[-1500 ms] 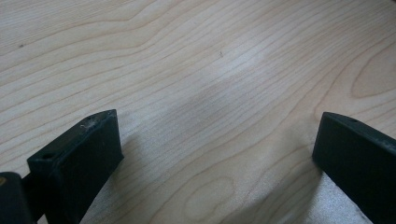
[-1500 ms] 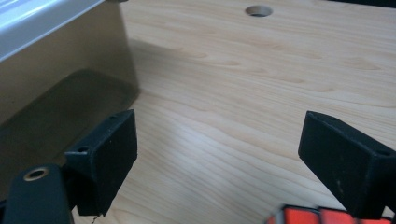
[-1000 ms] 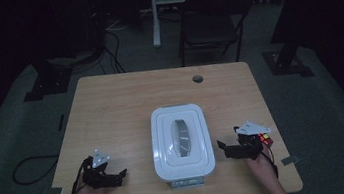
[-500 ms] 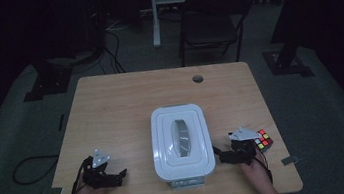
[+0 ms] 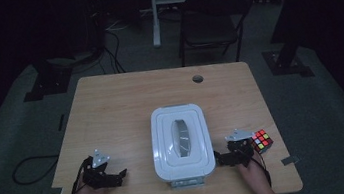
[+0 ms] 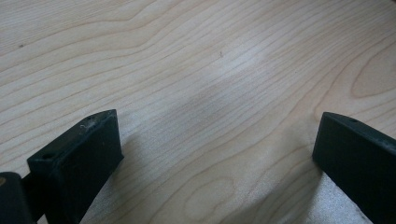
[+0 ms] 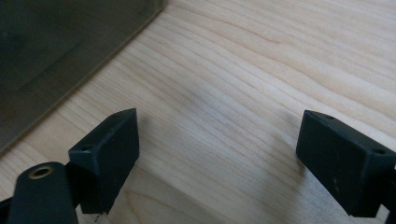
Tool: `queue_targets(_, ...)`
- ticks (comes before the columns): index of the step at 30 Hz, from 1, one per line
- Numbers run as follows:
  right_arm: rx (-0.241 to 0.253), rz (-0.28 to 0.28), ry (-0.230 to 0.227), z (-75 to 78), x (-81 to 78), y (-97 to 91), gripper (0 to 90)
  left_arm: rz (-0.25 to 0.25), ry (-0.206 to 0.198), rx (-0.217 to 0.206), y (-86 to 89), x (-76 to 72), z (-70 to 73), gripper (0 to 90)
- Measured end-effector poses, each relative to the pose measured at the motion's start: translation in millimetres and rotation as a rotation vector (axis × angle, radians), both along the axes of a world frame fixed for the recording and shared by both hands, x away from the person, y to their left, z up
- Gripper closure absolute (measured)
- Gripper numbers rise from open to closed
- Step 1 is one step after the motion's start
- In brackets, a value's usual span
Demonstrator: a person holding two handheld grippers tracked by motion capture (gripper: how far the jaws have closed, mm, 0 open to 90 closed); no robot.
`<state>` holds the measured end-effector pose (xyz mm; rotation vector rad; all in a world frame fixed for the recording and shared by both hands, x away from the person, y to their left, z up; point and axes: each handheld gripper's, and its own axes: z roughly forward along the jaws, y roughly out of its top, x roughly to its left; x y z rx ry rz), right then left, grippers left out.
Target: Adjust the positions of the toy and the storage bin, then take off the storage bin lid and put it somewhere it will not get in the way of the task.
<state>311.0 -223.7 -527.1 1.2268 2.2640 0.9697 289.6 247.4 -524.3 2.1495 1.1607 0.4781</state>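
A white lidded container [image 5: 181,141] stands at the table's near middle. A colourful puzzle cube [image 5: 261,140] lies on the wood to its right. My right gripper [image 5: 222,160] rests between them, jaws pointing left at the container and apart from the cube. In the right gripper view the right gripper [image 7: 219,123] is open over bare wood, with the container's wall [image 7: 70,46] at the upper left. My left gripper [image 5: 119,176] sits on the table left of the container, jaws pointing right. In the left gripper view the left gripper [image 6: 217,126] is open, with only wood grain between its jaws.
The wooden table [image 5: 126,108] has a cable hole [image 5: 198,79] near its far edge. A dark chair [image 5: 211,26] and stand bases [image 5: 286,59] are on the floor beyond. A cable [image 5: 30,166] loops on the floor at the left.
My right gripper has slid left, away from the cube and toward the container; the cube stays where it lay. The left gripper has not moved.
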Motion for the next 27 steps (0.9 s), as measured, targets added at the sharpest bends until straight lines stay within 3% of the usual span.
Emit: queue_targets(27, 0.010, -0.009, 0.012, -0.3, 1.1, -1.1, 13.0, -0.012, 0.000, 0.002, 0.8, -0.3, 0.2, 2.0)
